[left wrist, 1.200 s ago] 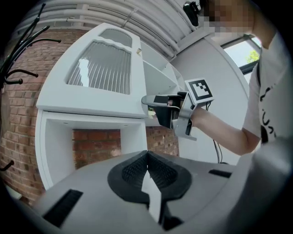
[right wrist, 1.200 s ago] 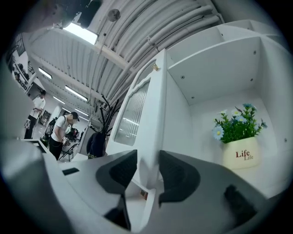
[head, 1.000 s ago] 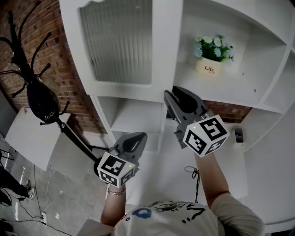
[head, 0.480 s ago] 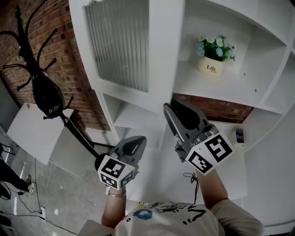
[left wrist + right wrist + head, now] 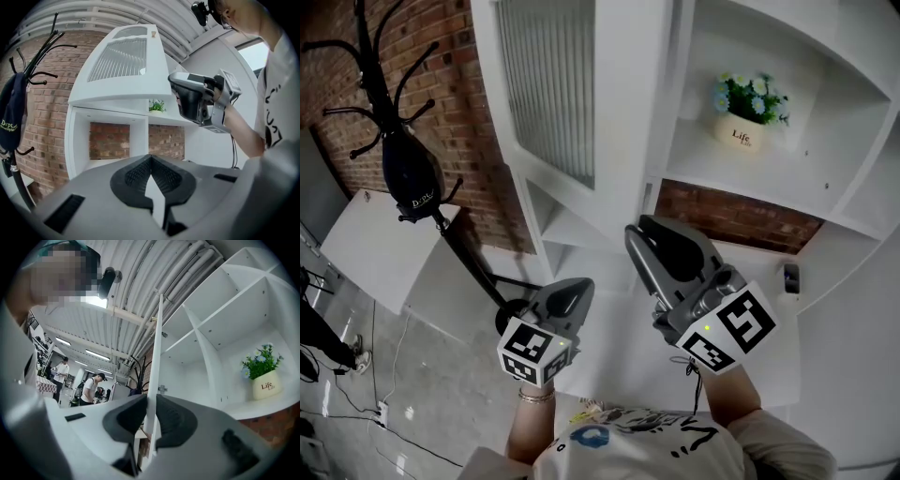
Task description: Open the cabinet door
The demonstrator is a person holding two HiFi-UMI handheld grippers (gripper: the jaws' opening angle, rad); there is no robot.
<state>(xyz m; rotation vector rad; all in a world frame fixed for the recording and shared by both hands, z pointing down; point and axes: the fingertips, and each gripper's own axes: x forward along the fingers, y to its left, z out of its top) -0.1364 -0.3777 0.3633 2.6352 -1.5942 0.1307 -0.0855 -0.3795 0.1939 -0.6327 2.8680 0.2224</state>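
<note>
The white cabinet door (image 5: 623, 141) with a ribbed glass panel (image 5: 548, 84) stands swung partly open from the shelf unit. My right gripper (image 5: 642, 234) sits at the door's lower free edge. In the right gripper view the door's thin edge (image 5: 157, 357) runs between the two pads of the right gripper (image 5: 151, 401), whose jaws are closing on it and touch it on both sides. My left gripper (image 5: 572, 292) hangs lower left, away from the door. It is shut with nothing in it, as the left gripper view shows at the left gripper (image 5: 150, 161). That view also holds the door (image 5: 122, 65) and the right gripper (image 5: 178, 91).
A flower pot (image 5: 743, 131) stands on the open shelf (image 5: 741, 187) behind the door. Brick wall shows through lower compartments (image 5: 731, 217). A black coat stand with a cap (image 5: 408, 173) stands at the left. People stand in the far room (image 5: 91, 387).
The door has swung further open, out from the shelf unit. My right gripper came back toward me with the door's edge. The left gripper drifted a little lower.
</note>
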